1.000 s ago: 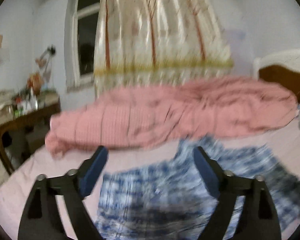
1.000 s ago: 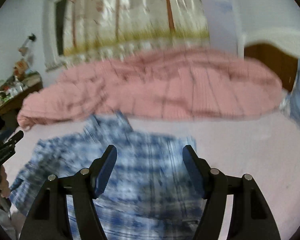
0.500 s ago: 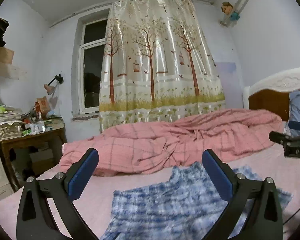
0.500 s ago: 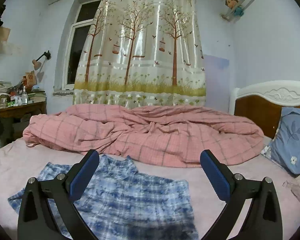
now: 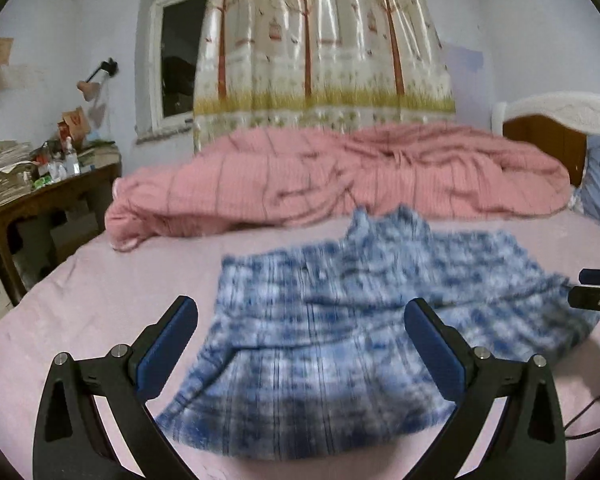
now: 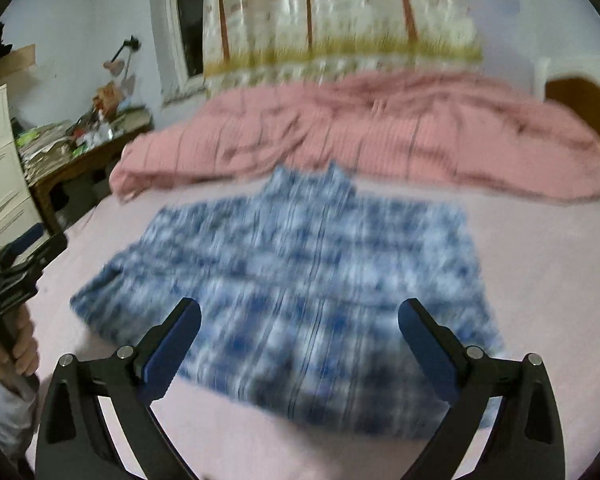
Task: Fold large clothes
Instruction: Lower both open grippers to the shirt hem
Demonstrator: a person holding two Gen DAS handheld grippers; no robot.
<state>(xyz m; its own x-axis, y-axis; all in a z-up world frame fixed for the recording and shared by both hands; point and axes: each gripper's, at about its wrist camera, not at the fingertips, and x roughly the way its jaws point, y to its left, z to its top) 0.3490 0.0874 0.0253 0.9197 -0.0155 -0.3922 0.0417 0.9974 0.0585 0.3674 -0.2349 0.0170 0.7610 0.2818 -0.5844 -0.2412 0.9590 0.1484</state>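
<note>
You tipped both cameras down from the room view half a second earlier onto the blue plaid shirt (image 6: 300, 276), spread flat on the pink bed sheet (image 5: 100, 312) near the pink quilt (image 5: 340, 176). That read as lining up a first grasp; no fold made yet. Your left gripper (image 5: 300, 344) and right gripper (image 6: 300, 344) both had fingers wide apart, holding nothing. No containers were in view.

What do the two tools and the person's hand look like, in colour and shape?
Both the left tool and the right tool have black, triangular cut-out frames with silver screws and blue pads on the fingers. In the right wrist view a bare hand with a grey sleeve grips a black handle. A dark cable lies on the bed.
</note>
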